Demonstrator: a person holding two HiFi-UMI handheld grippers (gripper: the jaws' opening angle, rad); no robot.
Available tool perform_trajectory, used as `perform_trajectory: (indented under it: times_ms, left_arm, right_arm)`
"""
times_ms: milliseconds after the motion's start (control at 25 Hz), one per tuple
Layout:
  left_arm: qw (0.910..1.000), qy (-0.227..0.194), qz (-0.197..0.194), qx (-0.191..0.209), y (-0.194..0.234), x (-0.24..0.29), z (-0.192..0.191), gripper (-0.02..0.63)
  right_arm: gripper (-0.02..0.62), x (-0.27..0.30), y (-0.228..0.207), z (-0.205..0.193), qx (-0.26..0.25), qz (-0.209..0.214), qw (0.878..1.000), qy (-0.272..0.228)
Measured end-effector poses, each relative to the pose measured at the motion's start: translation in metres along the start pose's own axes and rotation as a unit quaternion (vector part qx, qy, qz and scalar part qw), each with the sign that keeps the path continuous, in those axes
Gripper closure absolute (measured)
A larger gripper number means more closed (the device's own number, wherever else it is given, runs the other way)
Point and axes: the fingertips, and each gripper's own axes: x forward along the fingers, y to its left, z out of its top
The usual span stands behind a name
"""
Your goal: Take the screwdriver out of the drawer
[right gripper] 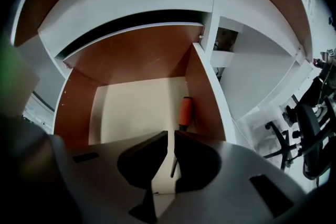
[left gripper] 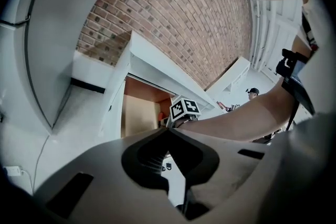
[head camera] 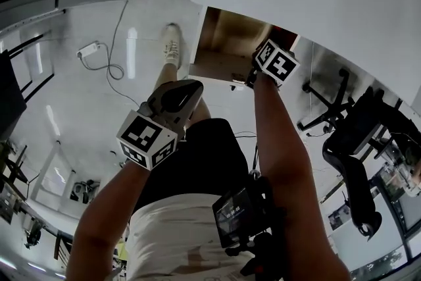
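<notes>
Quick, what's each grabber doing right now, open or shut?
Left gripper: fingers closed, holding nothing.
Right gripper: fingers closed, empty, above the orange-handled screwdriver.

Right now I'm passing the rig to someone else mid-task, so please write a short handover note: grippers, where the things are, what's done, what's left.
Left gripper: fingers together, empty, held back from the drawer.
Right gripper: fingers all but together, pointing down into the open drawer, gripping nothing as far as I can see.
Screwdriver: lies on the drawer floor along the wall at the right of the right gripper view. Its orange handle is at the far end, and its shaft shows through the slit between the fingers.
Done: drawer is open.
Left: open the right fingers, grasp the screwdriver, lift it out.
</notes>
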Motion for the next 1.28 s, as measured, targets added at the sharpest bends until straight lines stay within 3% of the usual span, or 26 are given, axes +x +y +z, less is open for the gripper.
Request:
perform_trajectory:
  times_ms: [80, 160, 240, 840, 1200, 1280]
  left_arm:
    - [1.0000, 0.001, -0.005, -0.003, -0.003, 0.000, -0.002, 0.586]
    - [0.9999, 0.002, -0.009, -0.006, -0.003, 0.001, -0.002, 0.586]
    - [0.9999, 0.002, -0.011, -0.009, -0.001, 0.001, -0.002, 0.586]
    - [0.9996, 0.006, -0.015, -0.022, 0.003, 0.005, -0.002, 0.586]
    - [0.9995, 0.009, -0.019, -0.025, -0.001, 0.008, -0.006, 0.586]
    - [0.9994, 0.009, -0.020, -0.025, -0.003, 0.010, -0.007, 0.586]
  right_arm:
    - [0.551, 0.005, -0.003, -0.001, 0.010, -0.007, 1.000, 0.003]
    - [0.479, 0.012, -0.005, -0.002, 0.021, -0.011, 1.000, 0.009]
    - [0.466, 0.018, -0.007, -0.004, 0.030, -0.016, 0.999, 0.014]
    - [0.466, 0.046, -0.012, -0.003, 0.004, -0.071, 0.997, 0.023]
    - [0.465, 0.049, -0.011, -0.004, 0.010, -0.070, 0.997, 0.029]
    - [0.466, 0.049, -0.011, -0.003, 0.023, -0.052, 0.998, 0.018]
